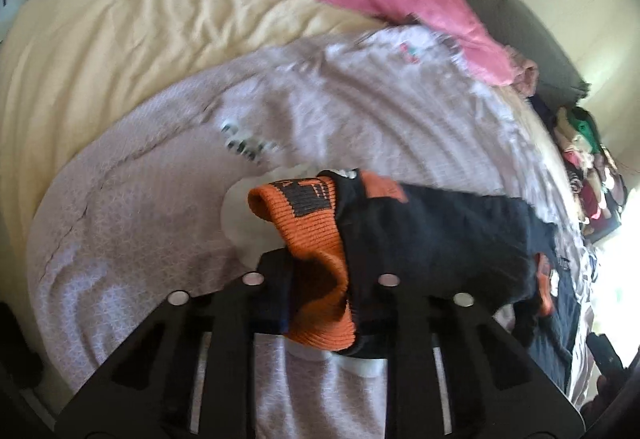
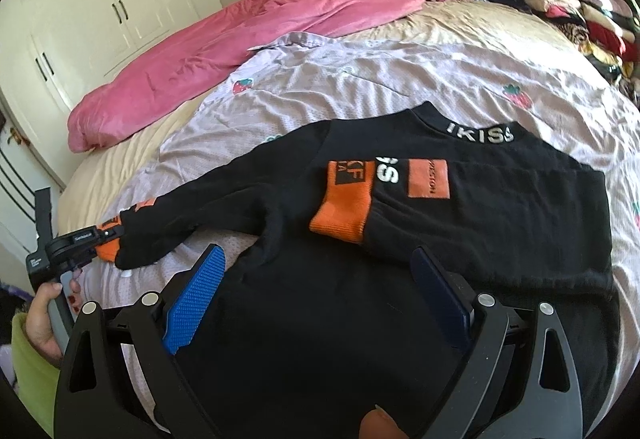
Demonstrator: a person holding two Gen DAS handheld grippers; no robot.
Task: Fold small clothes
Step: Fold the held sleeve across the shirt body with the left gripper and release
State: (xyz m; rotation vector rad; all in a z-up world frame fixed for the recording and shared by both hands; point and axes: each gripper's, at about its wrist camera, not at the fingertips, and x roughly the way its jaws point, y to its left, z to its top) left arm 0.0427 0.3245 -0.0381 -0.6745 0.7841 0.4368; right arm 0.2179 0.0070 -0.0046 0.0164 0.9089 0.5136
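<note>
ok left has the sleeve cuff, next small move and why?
Probably carry the left gripper, shut on the orange cuff, across onto the sweater body. The other sleeve's cuff already lies folded over the chest, this sleeve stretches out sideways, and the right gripper hovers open above the hem.

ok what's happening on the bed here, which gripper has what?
A person is folding a black sweater with orange cuffs on a lilac strawberry-print sheet. The left gripper is shut on the orange cuff of one sleeve, held out to the sweater's side. The other sleeve is already folded across the chest. The right gripper hovers open over the sweater's lower body, holding nothing. A pink garment and a pile of clothes lie further back.
</note>
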